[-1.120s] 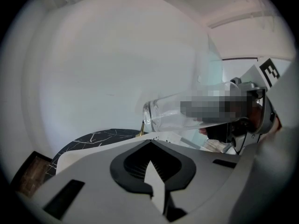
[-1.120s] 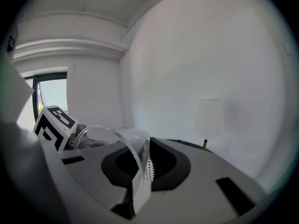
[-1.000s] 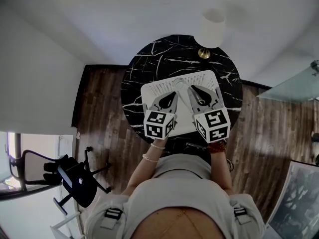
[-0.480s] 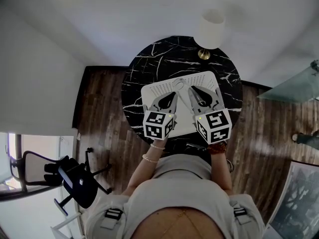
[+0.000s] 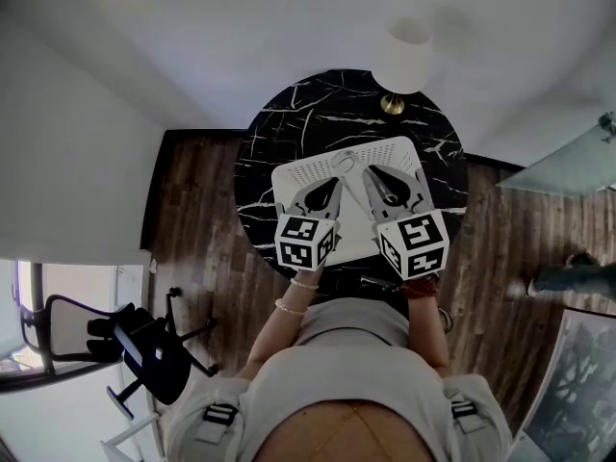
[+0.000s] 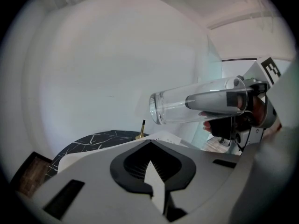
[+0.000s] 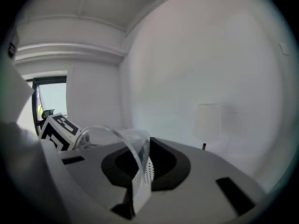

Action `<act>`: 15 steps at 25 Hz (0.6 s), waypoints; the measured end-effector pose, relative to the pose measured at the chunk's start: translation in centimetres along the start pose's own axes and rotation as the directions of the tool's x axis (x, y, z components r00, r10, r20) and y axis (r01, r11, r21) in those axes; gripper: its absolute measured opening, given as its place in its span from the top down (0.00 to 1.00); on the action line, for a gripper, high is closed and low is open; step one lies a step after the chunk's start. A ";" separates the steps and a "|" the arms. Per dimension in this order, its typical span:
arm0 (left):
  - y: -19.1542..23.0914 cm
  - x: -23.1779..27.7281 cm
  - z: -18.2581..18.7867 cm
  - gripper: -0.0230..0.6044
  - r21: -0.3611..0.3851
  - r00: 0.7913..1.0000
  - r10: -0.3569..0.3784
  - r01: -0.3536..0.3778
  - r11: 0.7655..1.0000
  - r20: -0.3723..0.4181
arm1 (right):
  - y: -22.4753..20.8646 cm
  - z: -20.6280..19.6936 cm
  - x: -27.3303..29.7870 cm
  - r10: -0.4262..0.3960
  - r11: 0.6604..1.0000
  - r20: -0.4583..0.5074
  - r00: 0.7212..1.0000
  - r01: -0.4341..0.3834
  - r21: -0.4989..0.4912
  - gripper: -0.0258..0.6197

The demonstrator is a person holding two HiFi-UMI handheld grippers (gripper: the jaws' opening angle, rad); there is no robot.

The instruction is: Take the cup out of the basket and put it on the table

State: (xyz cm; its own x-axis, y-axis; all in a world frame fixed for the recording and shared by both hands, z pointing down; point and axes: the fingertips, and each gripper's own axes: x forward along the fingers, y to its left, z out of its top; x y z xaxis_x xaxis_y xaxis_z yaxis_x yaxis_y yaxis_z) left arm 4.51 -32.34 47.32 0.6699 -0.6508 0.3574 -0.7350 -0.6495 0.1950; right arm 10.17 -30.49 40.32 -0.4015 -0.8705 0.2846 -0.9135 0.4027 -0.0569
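A clear glass cup (image 5: 344, 161) is gripped at its rim by my right gripper (image 5: 372, 177), which is shut on it. The cup lies sideways in the air above the white perforated basket (image 5: 300, 174) on the round black marble table (image 5: 279, 123). From the left gripper view the cup (image 6: 187, 106) hangs level, base to the left, between the right gripper's fingers (image 6: 215, 101). In the right gripper view the cup's rim (image 7: 122, 143) sits in the jaws. My left gripper (image 5: 332, 187) hovers beside it over the basket, shut and empty (image 6: 154, 171).
A white-shaded lamp (image 5: 408, 56) with a brass base stands at the table's far edge. A black office chair (image 5: 135, 340) is on the wood floor at lower left. A glass tabletop (image 5: 568, 162) and a person's foot (image 5: 568, 277) show at the right.
The right gripper has shifted the cup slightly up and left over the basket. A person's foot has come into view on the floor at the right. The left gripper has barely moved.
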 end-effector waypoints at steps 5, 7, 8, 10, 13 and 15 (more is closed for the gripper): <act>0.0 -0.1 -0.1 0.95 -0.002 1.000 0.000 0.000 1.000 -0.002 | 0.1 0.0 -0.1 -0.001 1.000 -0.004 1.000 0.001 -0.002 0.91; 0.1 -0.1 -0.2 0.95 -0.004 1.000 0.000 0.000 1.000 -0.002 | 0.1 -0.1 0.0 0.000 1.000 -0.007 1.000 0.000 -0.003 0.91; 0.1 0.0 -0.2 0.95 -0.005 1.000 0.000 0.000 1.000 -0.002 | 0.1 -0.1 0.0 0.001 1.000 -0.008 1.000 -0.001 -0.004 0.91; 0.0 0.0 -0.3 0.95 -0.004 1.000 -0.002 0.002 1.000 -0.003 | 0.2 -0.2 0.0 0.003 1.000 -0.010 1.000 -0.003 -0.005 0.91; -0.1 0.0 -0.3 0.95 -0.001 1.000 -0.003 0.003 1.000 -0.004 | 0.2 -0.3 0.0 0.006 1.000 -0.012 1.000 -0.006 -0.006 0.91; -0.1 0.0 -0.3 0.95 0.001 1.000 -0.004 0.004 1.000 -0.004 | 0.2 -0.3 0.0 0.008 1.000 -0.014 1.000 -0.008 -0.009 0.91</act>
State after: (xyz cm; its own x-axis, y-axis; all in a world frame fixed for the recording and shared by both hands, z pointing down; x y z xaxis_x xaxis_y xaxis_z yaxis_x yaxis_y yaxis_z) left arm 4.61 -32.15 47.58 0.6722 -0.6467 0.3604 -0.7324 -0.6521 0.1957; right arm 9.97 -30.34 40.58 -0.4080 -0.8631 0.2976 -0.9095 0.4126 -0.0502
